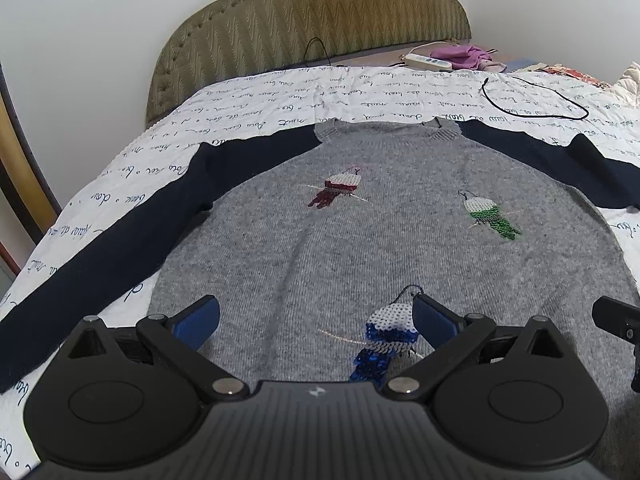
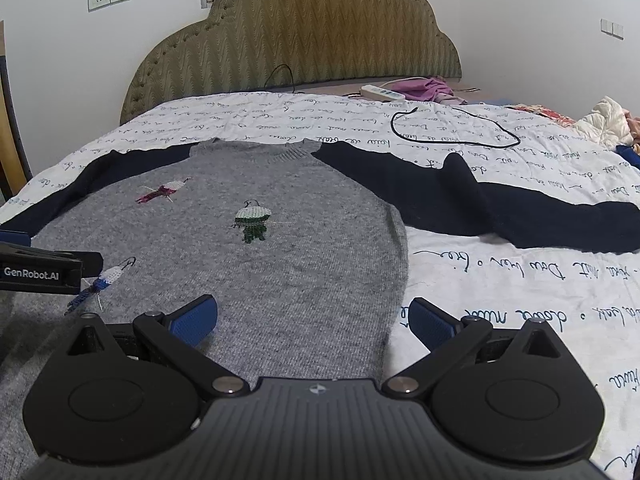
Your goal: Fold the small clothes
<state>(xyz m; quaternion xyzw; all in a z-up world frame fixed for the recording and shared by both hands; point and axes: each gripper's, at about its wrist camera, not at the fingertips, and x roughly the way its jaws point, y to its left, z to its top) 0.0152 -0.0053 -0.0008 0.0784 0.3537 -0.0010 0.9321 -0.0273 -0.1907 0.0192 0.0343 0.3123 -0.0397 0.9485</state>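
Observation:
A grey knitted sweater [image 1: 360,240] [image 2: 280,264] with dark navy sleeves lies flat and face up on the bed, collar toward the headboard. Its left sleeve [image 1: 100,248] and right sleeve [image 2: 520,216] spread out to the sides. Three sequin motifs decorate the front: red [image 1: 336,190], green [image 1: 490,216] and blue [image 1: 384,340]. My left gripper [image 1: 316,320] hovers open over the lower hem near the blue motif. My right gripper [image 2: 314,320] is open above the sweater's right lower edge, one finger over the knit, the other over the sheet.
The bed has a white sheet [image 2: 500,288] printed with handwriting and a padded olive headboard [image 2: 304,36]. A black cable [image 2: 456,128], a white power strip [image 2: 382,93] and pink cloth [image 2: 424,88] lie near the headboard. Bedding is piled at the right edge [image 2: 604,120].

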